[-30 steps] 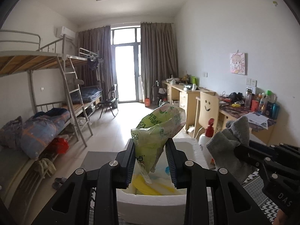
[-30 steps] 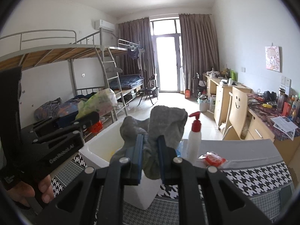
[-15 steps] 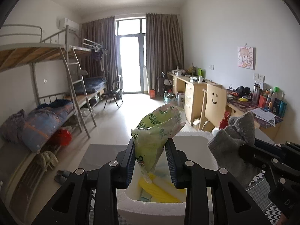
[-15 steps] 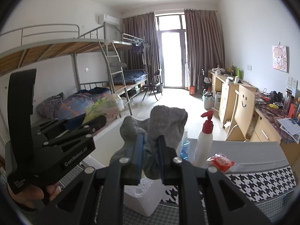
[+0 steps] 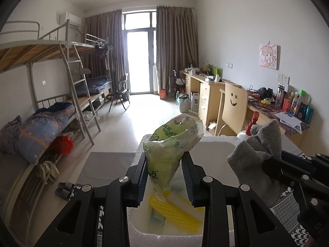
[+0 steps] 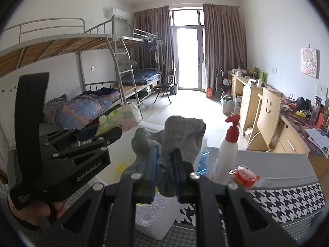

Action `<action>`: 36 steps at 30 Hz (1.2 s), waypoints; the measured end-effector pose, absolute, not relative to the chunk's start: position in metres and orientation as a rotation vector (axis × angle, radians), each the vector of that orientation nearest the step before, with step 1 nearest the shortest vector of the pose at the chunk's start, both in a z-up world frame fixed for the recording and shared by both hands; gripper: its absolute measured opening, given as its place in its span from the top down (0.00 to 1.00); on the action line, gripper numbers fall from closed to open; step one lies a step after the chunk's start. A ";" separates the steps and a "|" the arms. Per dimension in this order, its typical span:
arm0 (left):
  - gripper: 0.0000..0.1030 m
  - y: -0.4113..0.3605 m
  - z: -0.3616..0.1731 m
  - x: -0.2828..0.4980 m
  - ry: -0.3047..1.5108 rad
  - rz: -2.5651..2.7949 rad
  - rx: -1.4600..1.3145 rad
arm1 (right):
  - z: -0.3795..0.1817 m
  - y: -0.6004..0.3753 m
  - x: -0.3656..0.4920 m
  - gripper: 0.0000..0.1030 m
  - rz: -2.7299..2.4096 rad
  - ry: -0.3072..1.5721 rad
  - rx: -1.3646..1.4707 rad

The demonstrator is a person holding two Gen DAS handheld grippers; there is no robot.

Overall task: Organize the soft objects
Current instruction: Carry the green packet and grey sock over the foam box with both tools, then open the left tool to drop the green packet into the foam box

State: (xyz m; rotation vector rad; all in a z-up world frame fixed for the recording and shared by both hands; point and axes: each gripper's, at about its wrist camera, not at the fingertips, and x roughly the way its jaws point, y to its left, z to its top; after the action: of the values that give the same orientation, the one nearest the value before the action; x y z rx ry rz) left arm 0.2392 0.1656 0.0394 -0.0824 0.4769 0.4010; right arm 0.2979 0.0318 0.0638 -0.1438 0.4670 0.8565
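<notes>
Both grippers matte black, angular frames with triangular cut-outs. Silver round screw heads along each arm. Blue pads line the inner fingers. Left gripper, at left of right-wrist frame: white "GenRobot.AI" lettering, tall flat black upright. A hand grips its handle, lower left.

Left gripper at lower centre of its view, pads pressing a packet; right gripper clamped on cloth, low centre.

One sock, one tissue pack
</notes>
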 end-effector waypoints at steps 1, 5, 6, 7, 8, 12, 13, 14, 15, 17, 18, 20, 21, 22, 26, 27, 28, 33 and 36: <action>0.65 0.166 0.039 0.240 0.481 0.397 -0.081 | 0.063 0.032 0.298 0.82 0.855 0.468 -0.144; 0.44 0.168 0.039 0.241 0.489 0.379 -0.075 | 0.062 0.033 0.302 0.82 0.846 0.475 -0.142; 0.40 0.168 0.039 0.240 0.484 0.386 -0.072 | 0.062 0.033 0.302 0.82 0.843 0.476 -0.140; 0.32 0.167 0.039 0.239 0.480 0.397 -0.067 | 0.062 0.033 0.303 0.82 0.842 0.476 -0.138; 0.24 0.166 0.040 0.237 0.476 0.405 -0.065 | 0.063 0.033 0.303 0.82 0.843 0.475 -0.135; 0.12 0.169 0.046 0.229 0.442 0.426 -0.076 | 0.063 0.034 0.304 0.82 0.844 0.476 -0.134; 0.09 0.169 0.047 0.227 0.435 0.434 -0.077 | 0.063 0.034 0.304 0.82 0.844 0.476 -0.137; 0.06 0.169 0.048 0.225 0.427 0.443 -0.078 | 0.063 0.035 0.304 0.82 0.843 0.477 -0.138; 0.05 0.170 0.050 0.222 0.419 0.451 -0.078 | 0.063 0.035 0.304 0.82 0.844 0.478 -0.139; 0.01 0.169 0.053 0.217 0.403 0.471 -0.075 | 0.064 0.037 0.303 0.82 0.852 0.478 -0.142; 0.01 0.169 0.053 0.216 0.400 0.475 -0.073 | 0.064 0.038 0.302 0.82 0.854 0.476 -0.143; 0.01 0.171 0.054 0.212 0.396 0.492 -0.075 | 0.065 0.041 0.301 0.82 0.863 0.476 -0.147; 0.01 0.171 0.054 0.210 0.393 0.493 -0.076 | 0.065 0.042 0.301 0.82 0.866 0.477 -0.147; 0.01 0.172 0.055 0.209 0.392 0.497 -0.075 | 0.065 0.043 0.301 0.82 0.871 0.478 -0.147; 0.01 0.180 0.055 0.200 0.386 0.517 -0.083 | 0.065 0.047 0.302 0.82 0.892 0.479 -0.155; 0.01 0.181 0.055 0.199 0.386 0.521 -0.085 | 0.066 0.048 0.302 0.82 0.897 0.477 -0.156; 0.01 0.183 0.055 0.197 0.386 0.524 -0.085 | 0.066 0.050 0.302 0.82 0.900 0.476 -0.157; 0.01 0.188 0.054 0.191 0.385 0.546 -0.096 | 0.064 0.055 0.301 0.82 0.915 0.478 -0.166; 0.01 0.189 0.053 0.188 0.385 0.548 -0.097 | 0.062 0.060 0.303 0.82 0.920 0.485 -0.170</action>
State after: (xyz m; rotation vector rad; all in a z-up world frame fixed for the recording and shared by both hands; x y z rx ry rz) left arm 0.1881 0.1887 0.0532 -0.0966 0.3848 0.5481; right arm 0.3026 0.0595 0.0623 -0.1696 0.4847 0.9204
